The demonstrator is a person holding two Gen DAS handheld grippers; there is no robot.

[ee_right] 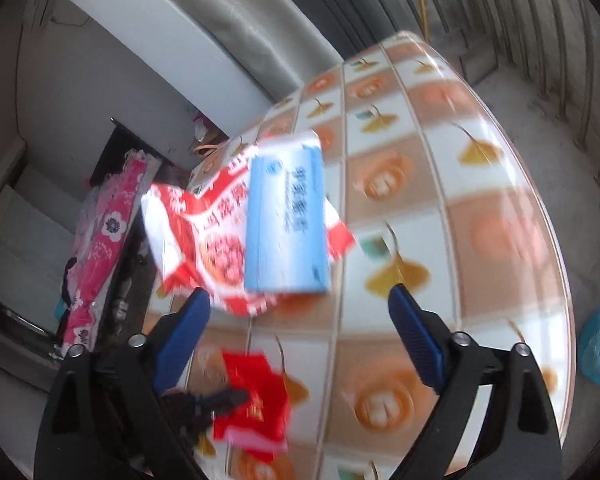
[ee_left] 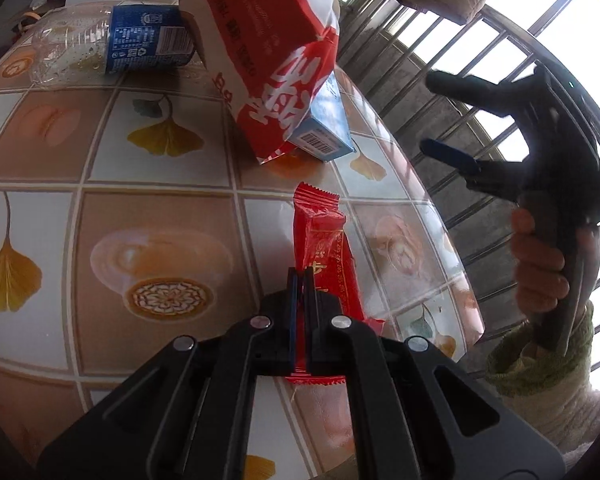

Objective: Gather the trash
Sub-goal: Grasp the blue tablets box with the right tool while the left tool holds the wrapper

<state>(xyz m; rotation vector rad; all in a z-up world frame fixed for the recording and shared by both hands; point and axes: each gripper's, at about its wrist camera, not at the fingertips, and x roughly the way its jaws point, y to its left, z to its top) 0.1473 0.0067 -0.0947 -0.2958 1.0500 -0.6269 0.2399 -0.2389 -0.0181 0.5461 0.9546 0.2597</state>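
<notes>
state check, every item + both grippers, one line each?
left gripper: shut on red wrapper.
red wrapper: pinched at its near end, far end sticking out over the table.
right gripper: open, nothing between the jaws, off the table.
red-and-white bag: crumpled, resting on the table, leaning over the blue box.
blue box: lying flat, partly under the bag.
plastic bottle: on its side, looks empty.
</notes>
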